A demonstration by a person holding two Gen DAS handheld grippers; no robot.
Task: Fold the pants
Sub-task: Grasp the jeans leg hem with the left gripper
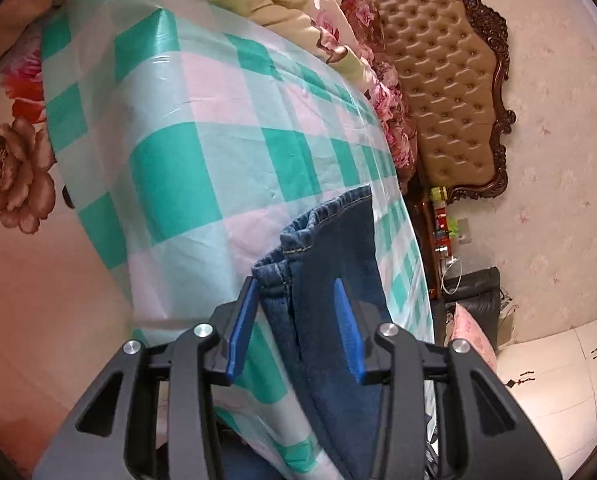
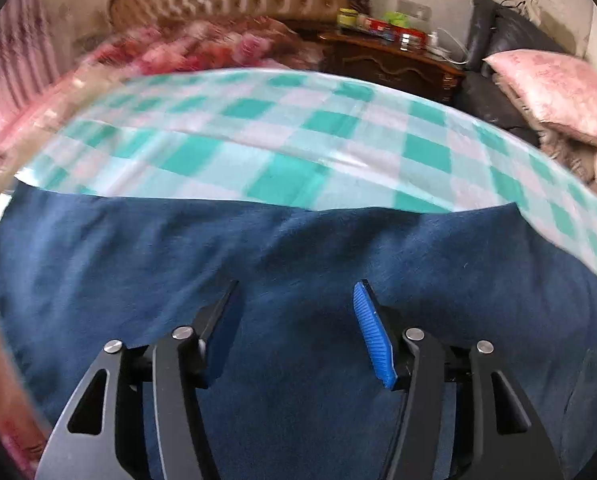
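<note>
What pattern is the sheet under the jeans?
Green, white and pale pink checks on the sheet; clearest in the left wrist view.

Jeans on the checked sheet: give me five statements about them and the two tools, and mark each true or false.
1. The jeans are dark blue denim. True.
2. The left tool is clamped shut on the waistband. False: its jaws stand open, with the denim between them.
3. The jeans lie on a green and white checked sheet. True.
4. The right tool holds a pink pillow. False: it is open over the jeans, and the pink pillow lies off to the side.
5. A padded headboard stands behind the bed. True.
</note>
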